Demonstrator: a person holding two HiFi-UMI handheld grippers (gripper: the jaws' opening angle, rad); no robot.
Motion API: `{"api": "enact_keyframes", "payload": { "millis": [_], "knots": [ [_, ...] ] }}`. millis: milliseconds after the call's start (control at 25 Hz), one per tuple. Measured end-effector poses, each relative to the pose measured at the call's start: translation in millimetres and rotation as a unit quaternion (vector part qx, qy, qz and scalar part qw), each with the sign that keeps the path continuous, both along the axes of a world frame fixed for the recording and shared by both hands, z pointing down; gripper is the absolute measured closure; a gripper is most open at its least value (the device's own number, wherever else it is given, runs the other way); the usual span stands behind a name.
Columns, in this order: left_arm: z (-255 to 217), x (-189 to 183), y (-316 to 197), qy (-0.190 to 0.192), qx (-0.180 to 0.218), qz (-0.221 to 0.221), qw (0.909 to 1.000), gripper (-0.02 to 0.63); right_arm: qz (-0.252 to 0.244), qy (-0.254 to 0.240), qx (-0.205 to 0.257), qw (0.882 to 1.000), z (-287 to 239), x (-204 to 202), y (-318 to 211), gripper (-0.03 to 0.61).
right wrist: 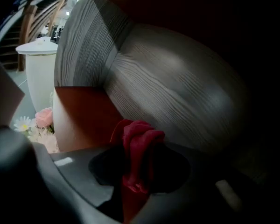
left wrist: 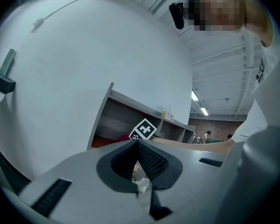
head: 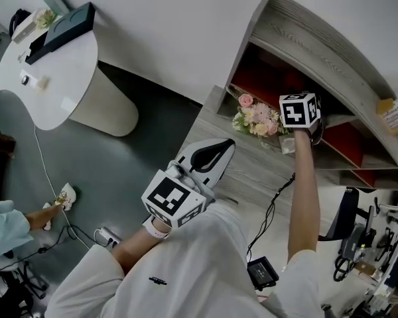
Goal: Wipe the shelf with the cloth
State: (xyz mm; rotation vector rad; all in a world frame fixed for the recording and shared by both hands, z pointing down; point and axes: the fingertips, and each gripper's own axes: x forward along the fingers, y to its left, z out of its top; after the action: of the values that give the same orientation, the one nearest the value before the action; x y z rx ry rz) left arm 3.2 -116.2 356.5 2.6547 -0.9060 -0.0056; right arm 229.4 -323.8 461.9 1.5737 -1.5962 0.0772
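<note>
A grey wood-grain shelf unit (head: 316, 48) with red inner panels stands against the white wall. My right gripper's marker cube (head: 299, 110) is at the mouth of an upper compartment, and its jaws are hidden behind the cube in the head view. In the right gripper view my right gripper (right wrist: 137, 166) is shut on a bunched red cloth (right wrist: 140, 135), close to the red panel (right wrist: 83, 116) and the grey wood wall (right wrist: 177, 80) inside the shelf. My left gripper (head: 223, 147) hangs back over the lower ledge, shut with nothing in it (left wrist: 136, 145).
A bunch of pink and white flowers (head: 255, 118) sits on the ledge just left of my right gripper. A white rounded table (head: 53, 71) stands far left. Cables and a power strip (head: 106, 236) lie on the dark floor. A small black device (head: 263, 271) hangs by my waist.
</note>
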Motion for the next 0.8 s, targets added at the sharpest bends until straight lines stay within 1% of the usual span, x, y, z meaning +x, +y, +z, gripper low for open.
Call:
{"api": "enact_keyframes", "payload": {
  "millis": [160,360,520,600,680,760,800],
  "knots": [
    [1,-7,11,0.003,-0.001,0.007,1.0000,0.612,0.044,-0.008,0.005,0.999,2,10,13,0.462],
    [-2,-10,20,0.005,-0.001,0.015,0.9999,0.612,0.062,0.003,0.017,0.998,4,9,35,0.460],
    [-2,-15,23,0.007,0.000,0.017,0.9998,0.612,0.086,-0.034,0.025,0.995,3,11,51,0.460],
    [0,-17,24,0.007,-0.003,0.016,0.9998,0.612,0.084,-0.048,0.024,0.995,3,7,58,0.460],
    [2,-17,26,0.007,-0.006,0.017,0.9998,0.612,0.069,-0.064,0.020,0.995,4,-3,63,0.460],
    [3,-14,27,0.007,-0.006,0.021,0.9997,0.612,0.039,-0.072,0.012,0.997,7,-20,63,0.460],
    [3,-13,27,0.006,-0.006,0.023,0.9997,0.612,0.022,-0.068,0.007,0.997,9,-30,62,0.459]
  ]
}}
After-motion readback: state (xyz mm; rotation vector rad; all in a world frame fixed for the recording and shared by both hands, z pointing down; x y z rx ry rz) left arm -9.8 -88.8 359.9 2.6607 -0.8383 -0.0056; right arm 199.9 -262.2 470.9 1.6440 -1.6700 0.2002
